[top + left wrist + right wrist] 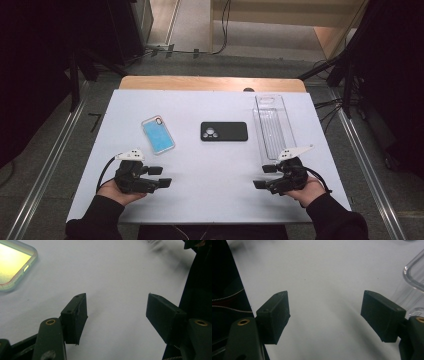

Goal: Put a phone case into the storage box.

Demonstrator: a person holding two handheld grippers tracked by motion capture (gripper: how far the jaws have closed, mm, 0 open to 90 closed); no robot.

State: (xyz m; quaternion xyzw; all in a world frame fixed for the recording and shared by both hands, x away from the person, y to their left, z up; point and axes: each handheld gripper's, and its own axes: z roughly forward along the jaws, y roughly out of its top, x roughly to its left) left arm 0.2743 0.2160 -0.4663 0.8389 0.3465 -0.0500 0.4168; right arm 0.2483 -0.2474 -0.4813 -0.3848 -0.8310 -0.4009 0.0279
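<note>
Now | left gripper (161, 176), right gripper (265, 176) low, pointing inward | jaws wide, empty

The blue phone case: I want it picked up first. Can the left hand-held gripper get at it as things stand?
Probably yes. The blue phone case lies just beyond the left hand-held gripper, whose jaws stand open and empty, with bare white table between them.

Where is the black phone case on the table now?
In the high view, the black phone case lies at the table's middle, between the blue phone case on its left and the clear plastic tray on its right.
</note>
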